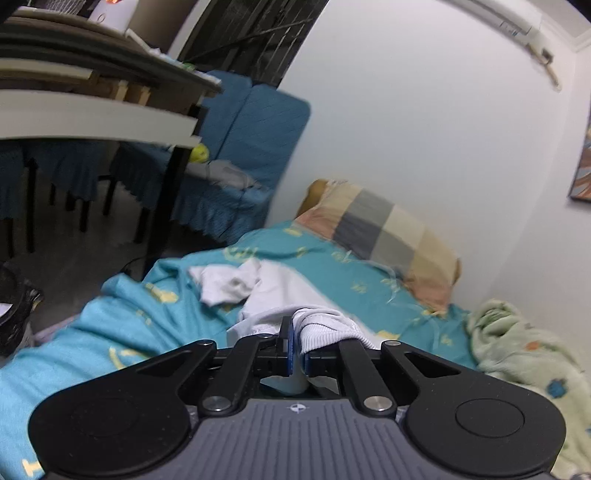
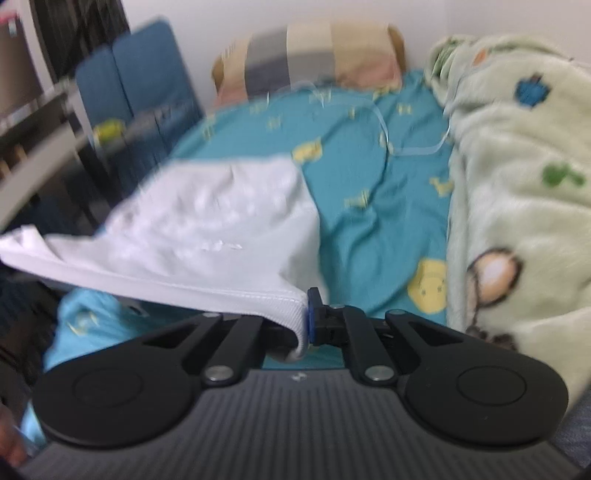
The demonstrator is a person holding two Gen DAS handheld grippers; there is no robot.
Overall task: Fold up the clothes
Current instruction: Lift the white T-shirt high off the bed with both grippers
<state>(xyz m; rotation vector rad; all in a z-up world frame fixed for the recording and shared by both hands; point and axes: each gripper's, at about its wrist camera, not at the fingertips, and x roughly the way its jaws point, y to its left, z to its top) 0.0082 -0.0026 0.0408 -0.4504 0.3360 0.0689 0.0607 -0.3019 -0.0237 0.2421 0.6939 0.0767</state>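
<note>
The left tool [image 1: 295, 347] was clamped on the ribbed hem of a white cotton garment [image 1: 280, 295], and the right tool [image 2: 308, 325] pinched another hem corner. The garment [image 2: 207, 221] hung stretched between them above the teal patterned bed sheet [image 2: 369, 192].

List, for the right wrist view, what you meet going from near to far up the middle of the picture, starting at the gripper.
right gripper shut on the white garment → teal bedsheet → checked pillow → white wall.
</note>
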